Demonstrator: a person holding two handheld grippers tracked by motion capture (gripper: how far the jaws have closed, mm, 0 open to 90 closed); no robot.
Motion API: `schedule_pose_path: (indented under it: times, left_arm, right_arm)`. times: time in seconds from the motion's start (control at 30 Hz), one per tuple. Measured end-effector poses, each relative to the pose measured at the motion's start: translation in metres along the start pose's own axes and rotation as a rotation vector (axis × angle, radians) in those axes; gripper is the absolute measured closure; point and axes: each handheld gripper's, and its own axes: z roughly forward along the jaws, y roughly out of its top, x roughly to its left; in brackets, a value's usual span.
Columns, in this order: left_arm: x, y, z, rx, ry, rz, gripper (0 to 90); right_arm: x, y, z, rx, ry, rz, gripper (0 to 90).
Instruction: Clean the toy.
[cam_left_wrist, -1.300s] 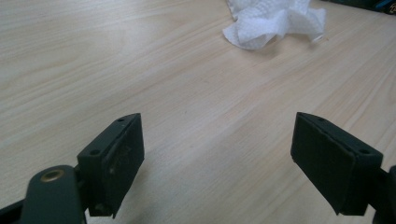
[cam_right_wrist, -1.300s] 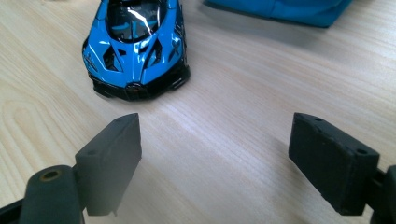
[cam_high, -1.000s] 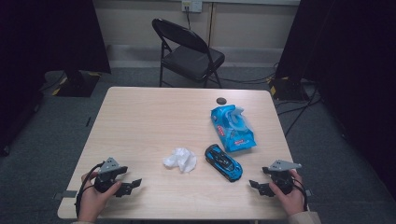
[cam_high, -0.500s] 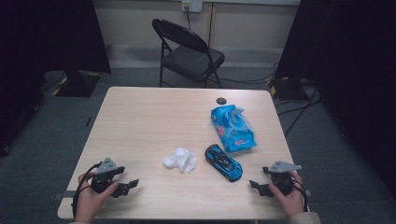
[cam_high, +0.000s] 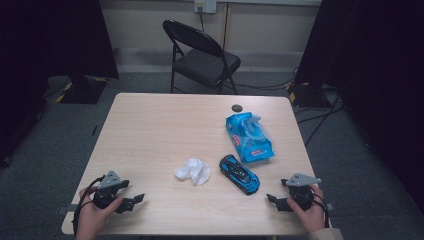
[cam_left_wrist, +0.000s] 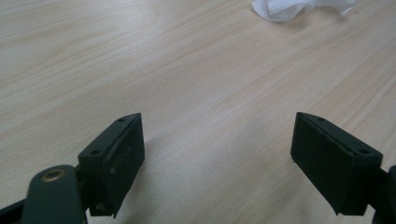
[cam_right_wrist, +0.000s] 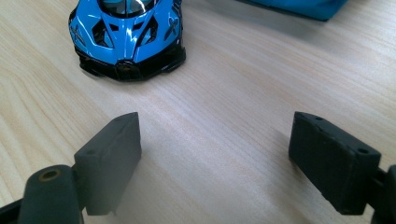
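A blue and black toy car (cam_high: 239, 174) (cam_right_wrist: 127, 35) lies on the wooden table (cam_high: 165, 130), near its front right. A crumpled white tissue (cam_high: 193, 171) (cam_left_wrist: 299, 7) sits just left of the car. Behind the car lies a blue wipes packet (cam_high: 248, 136) (cam_right_wrist: 299, 7). My left gripper (cam_high: 134, 202) (cam_left_wrist: 219, 154) rests open at the front left corner, held by a hand, nothing between its jaws. My right gripper (cam_high: 273, 201) (cam_right_wrist: 215, 156) rests open at the front right, pointing at the car's end a short way off.
A small dark round object (cam_high: 236, 107) lies near the table's far edge. A black folding chair (cam_high: 202, 55) stands beyond the table. Cables (cam_high: 320, 120) trail over the grey carpet at right.
The left hand and gripper have shifted slightly toward the table's front edge. The right gripper and the objects have stayed put.
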Motion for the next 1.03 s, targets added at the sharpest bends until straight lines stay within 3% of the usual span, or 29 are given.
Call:
schedule_pose_path:
  times: [0.17,0.57,0.87,1.03]
  left_arm:
    - [0.001,-0.003,0.0009,0.015,0.001,-0.006,17.5]
    - [0.0012,-0.0055,0.0023,0.014,0.005,0.055,17.0]
    - [-0.0005,-0.0072,0.0033,0.023,0.018,0.129,15.2]
    - [-0.0011,-0.0072,0.0036,0.023,0.02,0.129,14.6]
  right_arm:
    - [0.0,0.0,0.0,0.0,0.0,0.0,16.6]
    - [0.0,0.0,0.0002,-0.001,0.001,-0.001,16.4]
    - [-0.0002,0.0,0.0003,0.0,0.009,-0.004,16.0]
    - [-0.0002,0.0,0.0002,0.001,0.009,-0.003,16.0]
